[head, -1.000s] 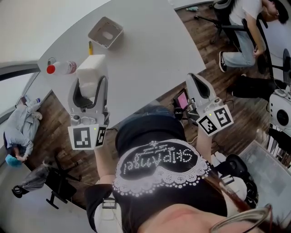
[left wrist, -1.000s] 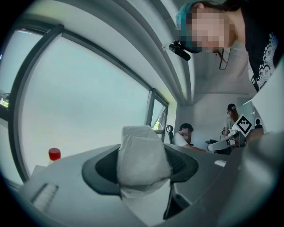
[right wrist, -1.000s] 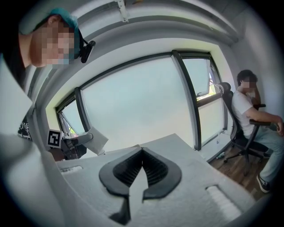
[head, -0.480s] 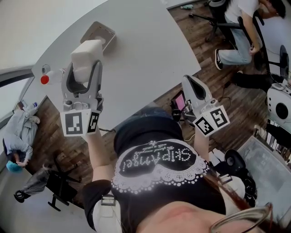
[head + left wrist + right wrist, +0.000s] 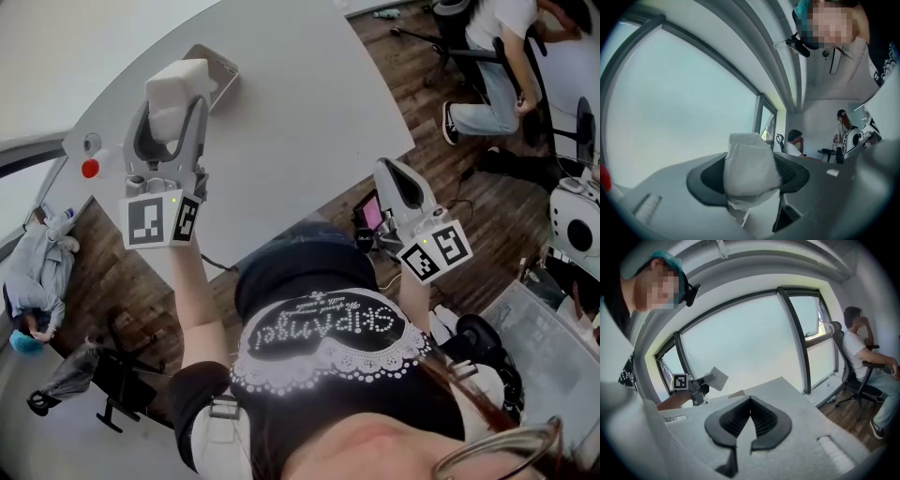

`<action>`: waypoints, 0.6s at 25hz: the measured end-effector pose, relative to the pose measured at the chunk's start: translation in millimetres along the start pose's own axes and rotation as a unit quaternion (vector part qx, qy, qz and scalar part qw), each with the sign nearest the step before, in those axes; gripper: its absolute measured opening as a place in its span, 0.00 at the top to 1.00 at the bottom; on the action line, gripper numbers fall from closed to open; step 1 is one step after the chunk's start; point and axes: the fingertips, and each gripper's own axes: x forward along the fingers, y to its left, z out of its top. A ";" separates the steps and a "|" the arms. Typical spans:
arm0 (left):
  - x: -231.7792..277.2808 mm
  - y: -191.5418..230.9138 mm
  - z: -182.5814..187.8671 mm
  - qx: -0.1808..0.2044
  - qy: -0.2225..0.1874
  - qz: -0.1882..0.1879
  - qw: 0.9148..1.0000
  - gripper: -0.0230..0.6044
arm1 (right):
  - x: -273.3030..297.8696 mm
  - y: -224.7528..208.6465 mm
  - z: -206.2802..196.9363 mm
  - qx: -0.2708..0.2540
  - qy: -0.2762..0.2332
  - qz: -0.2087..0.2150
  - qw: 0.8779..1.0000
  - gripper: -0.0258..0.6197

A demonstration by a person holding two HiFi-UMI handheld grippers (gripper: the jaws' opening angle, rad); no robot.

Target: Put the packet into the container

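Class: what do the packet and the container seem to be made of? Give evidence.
Packet: soft white wrapper, plastic film or paper, matte; it creases and bulges between the jaws.
Container: grey, thin rigid rim; dull metal or plastic, unclear.

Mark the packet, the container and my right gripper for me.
packet (image 5: 176, 86): head view, on its white upper face.
container (image 5: 225, 73): head view, on the rim showing right of the packet.
right gripper (image 5: 392, 171): head view, at its closed tips.

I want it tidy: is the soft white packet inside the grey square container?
Out. The left gripper clamps the soft white packet in the air, outside the grey square container.
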 end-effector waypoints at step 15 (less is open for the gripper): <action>44.6 33.6 -55.4 -0.024 0.046 0.025 0.998 0.52 | 1.9 -11.7 -5.0 0.012 0.013 -0.019 1.000 0.97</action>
